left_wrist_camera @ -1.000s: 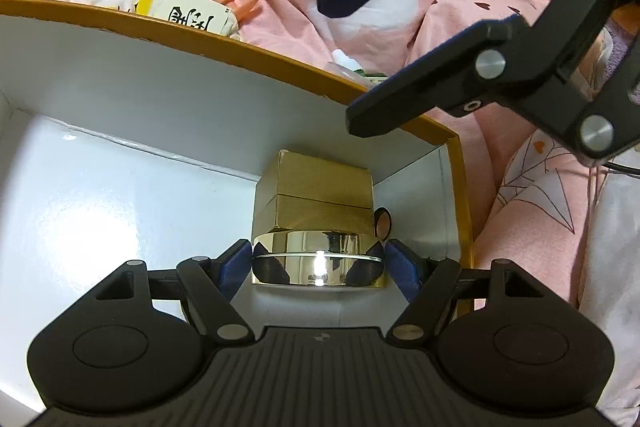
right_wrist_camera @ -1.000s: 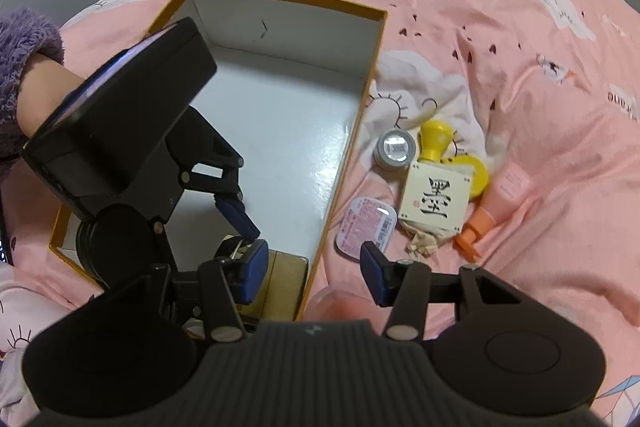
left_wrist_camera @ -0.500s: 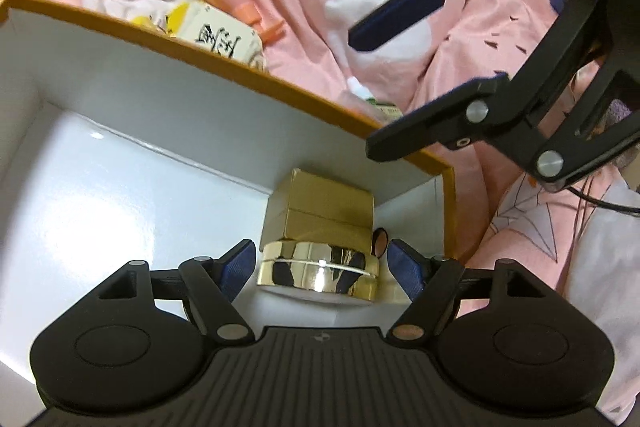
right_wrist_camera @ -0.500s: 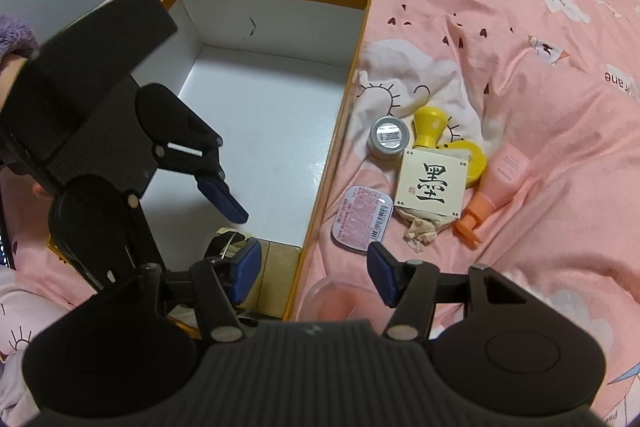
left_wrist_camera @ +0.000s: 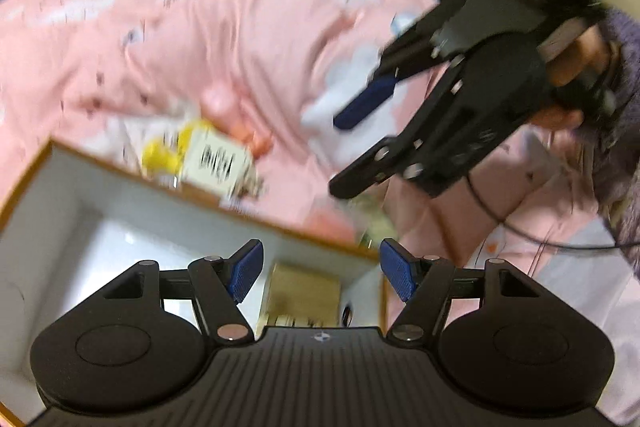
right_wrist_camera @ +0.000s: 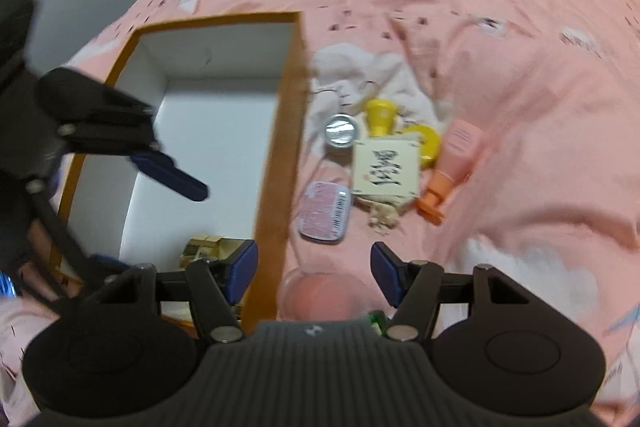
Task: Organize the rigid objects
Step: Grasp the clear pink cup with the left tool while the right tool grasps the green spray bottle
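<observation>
A white box with an orange rim [right_wrist_camera: 280,131] [left_wrist_camera: 168,187] lies on the pink bedspread. In its near corner stand a gold carton [left_wrist_camera: 304,291] and a gold jar [right_wrist_camera: 200,247]. My left gripper [left_wrist_camera: 320,273] [right_wrist_camera: 152,227] hangs above them, its jaws closing with nothing between them. My right gripper [right_wrist_camera: 313,271] [left_wrist_camera: 352,147] hovers just outside the box's rim over a round clear pink jar [right_wrist_camera: 320,295], its jaws opening and the pads not pressing on it. Both views are blurred.
Beside the box on the bedspread lie a silver round tin [right_wrist_camera: 340,131], a yellow bottle [right_wrist_camera: 380,115], a cream box with black lettering [right_wrist_camera: 386,167] [left_wrist_camera: 216,163], a pink tube with an orange cap [right_wrist_camera: 452,163] and a flat pink tin [right_wrist_camera: 326,211]. A hand in a purple sleeve [left_wrist_camera: 624,67] holds the right gripper.
My left gripper rose and drew back from the gold jar, which stays in the box. My right gripper slid right, off the box's rim, and its jaws spread wider.
</observation>
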